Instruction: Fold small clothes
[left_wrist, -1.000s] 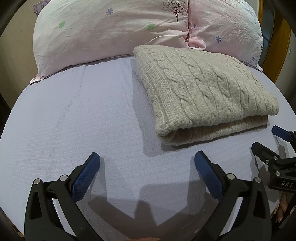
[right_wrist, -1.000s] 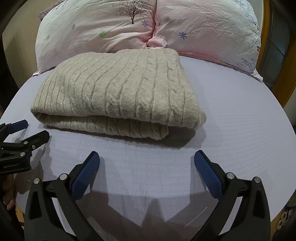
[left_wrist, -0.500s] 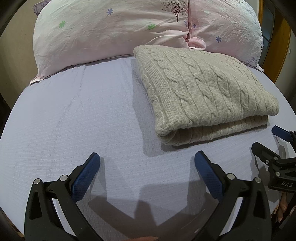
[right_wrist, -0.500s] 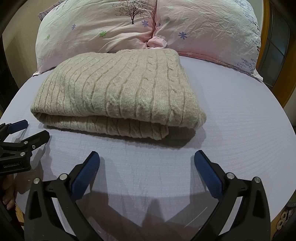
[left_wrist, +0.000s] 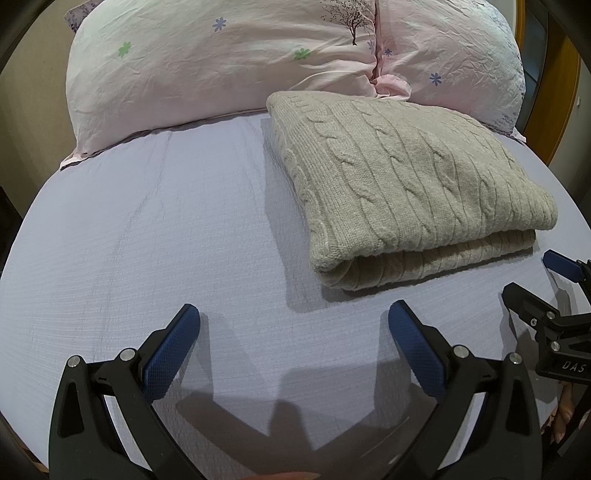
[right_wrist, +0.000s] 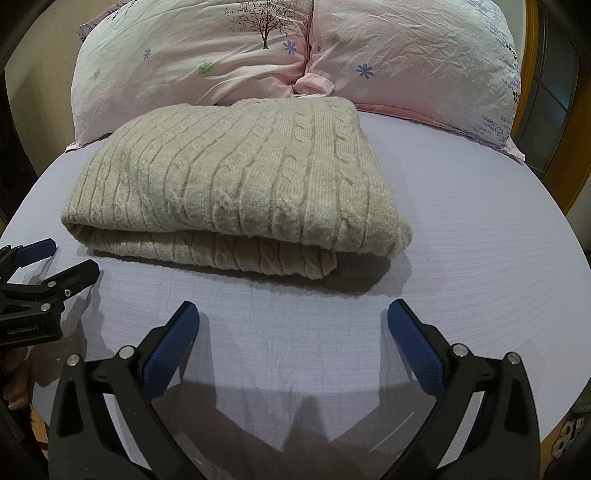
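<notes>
Both claws (left (left_wrist: 293, 323), right (right_wrist: 293, 321)) stay spread, empty; folded sweater (left_wrist: 406, 184) unmoved.

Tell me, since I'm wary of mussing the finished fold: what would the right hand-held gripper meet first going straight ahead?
Probably the folded sweater. The right hand-held gripper, jaws open, points over bare sheet at its near right corner; how high it sits above the bed is unclear.

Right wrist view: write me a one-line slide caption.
Open right claw hovers before a folded beige cable-knit sweater on a lavender bedsheet, pink floral pillows behind.
</notes>
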